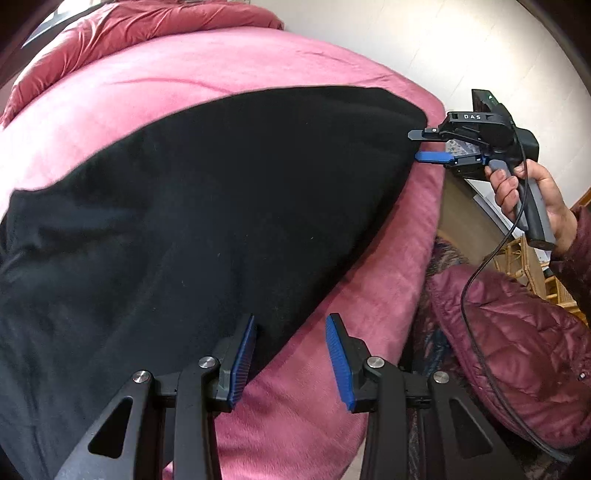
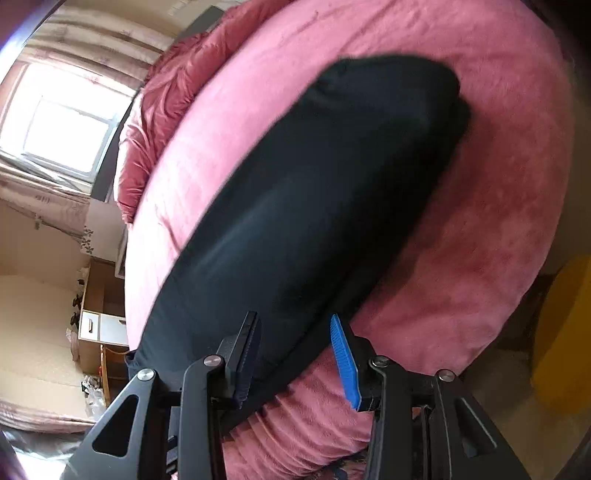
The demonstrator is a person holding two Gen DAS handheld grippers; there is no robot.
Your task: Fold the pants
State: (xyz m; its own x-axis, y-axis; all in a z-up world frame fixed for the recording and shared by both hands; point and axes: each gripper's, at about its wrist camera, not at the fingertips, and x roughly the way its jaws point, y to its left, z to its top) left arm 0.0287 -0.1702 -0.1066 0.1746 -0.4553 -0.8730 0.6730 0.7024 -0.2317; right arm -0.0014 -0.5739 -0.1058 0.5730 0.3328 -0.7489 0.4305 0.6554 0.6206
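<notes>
Pants (image 1: 207, 206), one black pair, lie flat along the near edge of the bed (image 1: 155, 74), on its pink blanket, apparently already doubled leg over leg into a long dark strip; how many layers there are cannot be read from the dark cloth. One end sits at the bed's near right corner, the other runs off toward the left side.

Two grippers work here. The left gripper (image 1: 291, 354) hovers over the strip's near edge, jaws apart, one pad above black cloth and the other above pink blanket, with no fabric pinched. The right gripper (image 1: 432, 146), held in the person's right hand (image 1: 532, 195), stands at the corner end of the pants, its jaws also apart, the cloth edge lying between the pads but not squeezed.

By the look of it, the step in hand is placing the grips for the next fold. That calls for both pairs of jaws to close on the cloth edge, catching every layer, before the end is carried across the strip.

One red quilt (image 1: 129, 29) is bunched at the far edge.
</notes>
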